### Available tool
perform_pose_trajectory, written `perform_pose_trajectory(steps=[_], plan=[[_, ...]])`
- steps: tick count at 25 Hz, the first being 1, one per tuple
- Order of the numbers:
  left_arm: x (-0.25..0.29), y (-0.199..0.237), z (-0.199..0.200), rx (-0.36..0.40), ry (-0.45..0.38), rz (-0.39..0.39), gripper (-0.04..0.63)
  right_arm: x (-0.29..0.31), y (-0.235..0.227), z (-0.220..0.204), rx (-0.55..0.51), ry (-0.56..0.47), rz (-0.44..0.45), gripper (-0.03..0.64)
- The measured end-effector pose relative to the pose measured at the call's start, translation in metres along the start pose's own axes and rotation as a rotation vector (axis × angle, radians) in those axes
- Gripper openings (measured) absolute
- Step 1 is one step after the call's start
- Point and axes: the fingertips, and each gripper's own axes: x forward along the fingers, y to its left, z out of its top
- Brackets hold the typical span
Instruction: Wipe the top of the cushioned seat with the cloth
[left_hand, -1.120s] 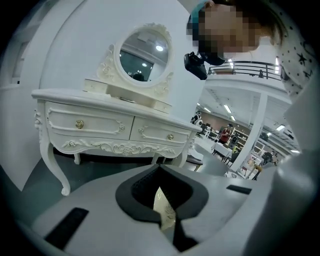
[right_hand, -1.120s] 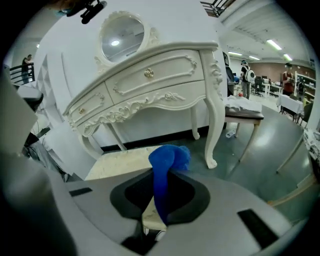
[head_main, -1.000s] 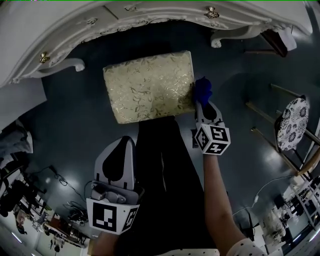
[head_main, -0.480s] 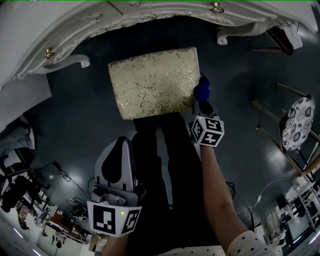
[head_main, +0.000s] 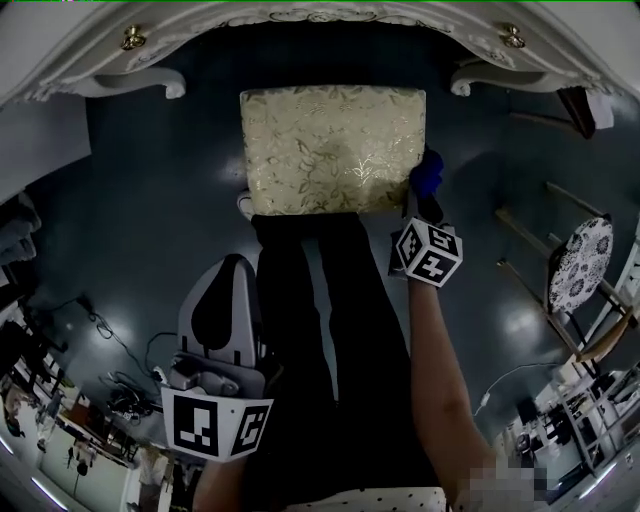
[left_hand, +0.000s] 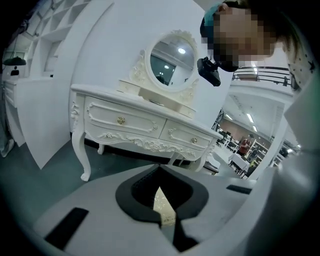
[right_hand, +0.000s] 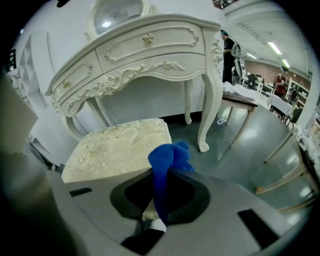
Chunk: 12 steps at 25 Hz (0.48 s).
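Two grippers are in view; which one has the cloth?

The right gripper (head_main: 418, 205). Its fingers (right_hand: 240, 200) are clamped on the blue cloth (right_hand: 167, 162), which bunches up above their tips in the right gripper view.

Where is that in relation to the cushioned seat?

From the head view, the cloth is at the right edge of the cushioned seat (head_main: 333, 150), near its front right corner. I cannot tell whether it touches the fabric. The seat's top is pale gold with a leaf pattern, and the cloth is off to its side, not on it.

And the left gripper?

The left gripper (head_main: 232, 265) is held low beside the person's dark-clad legs (head_main: 320, 350), well apart from the seat. In the left gripper view its fingers (left_hand: 100, 210) are closed together with nothing between them. Only a sliver of the seat's pattern shows through the notch behind their tips.

What stands around the seat?

A white carved dressing table (head_main: 300, 15) is just beyond it, with gold knobs (right_hand: 148, 37) on the drawers and an oval mirror (left_hand: 172, 57) on top. The seat stands on the dark floor (head_main: 150, 200) in front of that table. Off to the right is a chair (head_main: 573, 262) with a round, flower-patterned seat.
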Motion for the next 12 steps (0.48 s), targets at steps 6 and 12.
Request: perform_pose_trajectory(steps=[6,12], plan=[[-0.007,0.025,0.006,-0.023,-0.009,0.003,-0.003,0.000,0.031,0.004,-0.051,0.006,-0.020,0.060],[-0.009,0.035,0.010,-0.029,-0.016,-0.010,-0.003,0.001,0.052,0.002,-0.075,-0.001,-0.018,0.060]])
